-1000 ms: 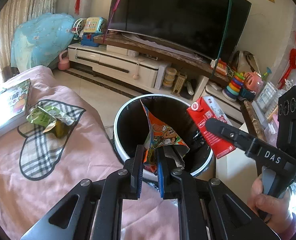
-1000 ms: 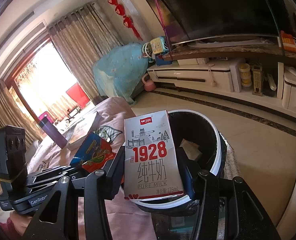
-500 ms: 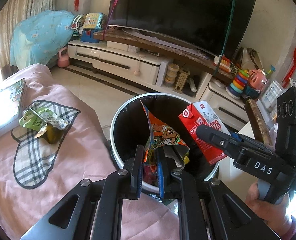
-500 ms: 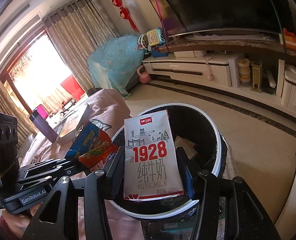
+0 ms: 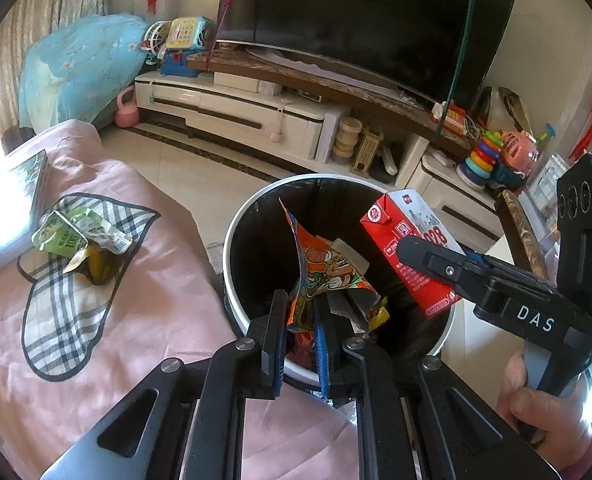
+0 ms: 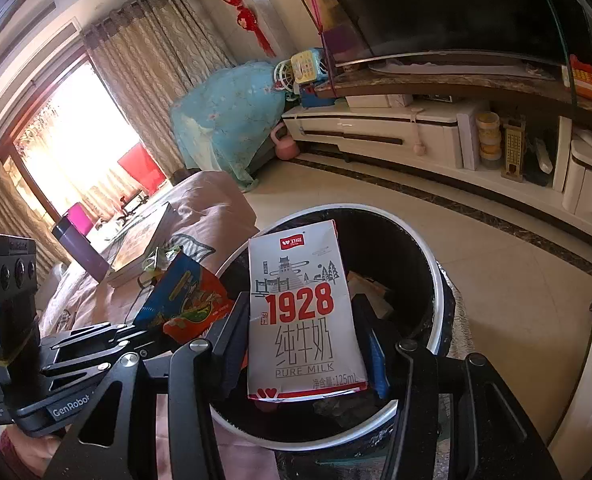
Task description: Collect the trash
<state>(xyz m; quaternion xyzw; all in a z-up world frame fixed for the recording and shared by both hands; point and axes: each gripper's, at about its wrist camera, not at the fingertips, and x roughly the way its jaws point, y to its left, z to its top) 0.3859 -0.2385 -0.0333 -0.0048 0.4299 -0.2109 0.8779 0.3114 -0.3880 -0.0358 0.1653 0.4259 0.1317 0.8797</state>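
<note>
Both tongs grip trash over our bin: left gripper a snack wrapper, right gripper a milk carton; green wrapper remains.

Two wrist cameras, both close above the bin

The left view looks down from the near side across the bin toward the far TV; the right view looks from the right, facing left toward the window. Both share bin and TV stand.

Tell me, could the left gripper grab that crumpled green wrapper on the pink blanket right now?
Probably not yet: the left gripper is shut on an orange snack bag over the trash bin; the green wrapper lies unobstructed.
</note>
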